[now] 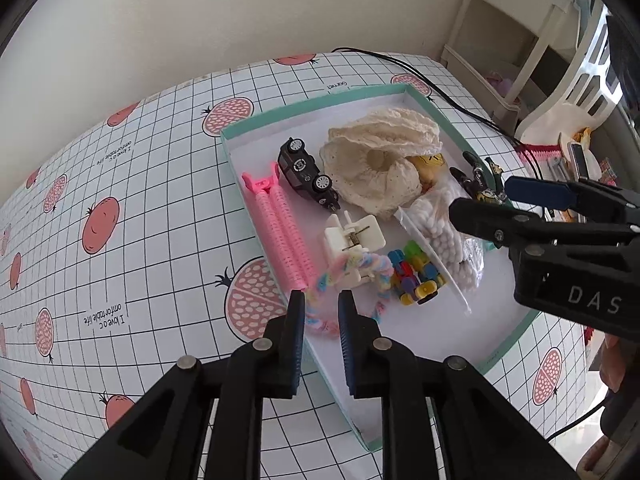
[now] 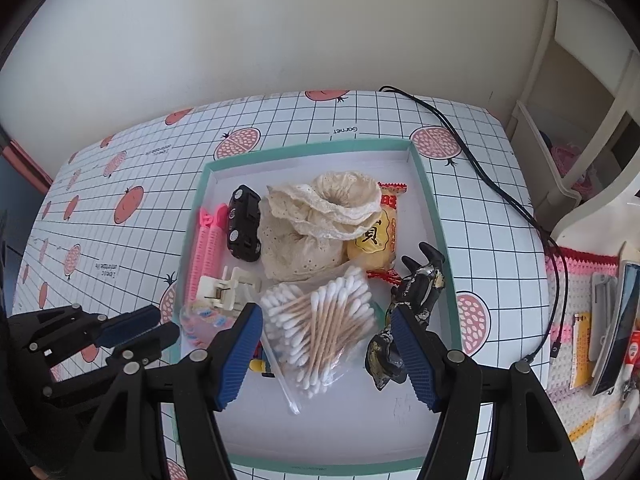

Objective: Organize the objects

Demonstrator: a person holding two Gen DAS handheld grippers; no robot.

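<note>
A shallow white tray with a teal rim point(image 2: 436, 216) lies on the gridded tablecloth. It holds a pink comb clip point(image 1: 280, 232), a black toy car point(image 1: 306, 172), a cream lace cloth point(image 1: 376, 160), a yellow snack packet point(image 2: 376, 240), a white clip point(image 1: 352, 236), coloured beads point(image 1: 416, 276), a bag of cotton swabs point(image 2: 320, 316) and a dark figurine point(image 2: 420, 284). My left gripper point(image 1: 322, 300) hovers at the tray's near-left edge. It is narrowly open, with a pastel braided band point(image 1: 320, 314) lying between its tips. My right gripper point(image 2: 326, 312) stands wide open over the swab bag.
A black cable point(image 2: 480, 168) runs across the table's far right. Beyond the right table edge stands a white shelf unit point(image 2: 580, 120). A crocheted mat point(image 2: 568, 320) at the right carries a phone and small items. Bare tablecloth point(image 1: 120, 240) lies left of the tray.
</note>
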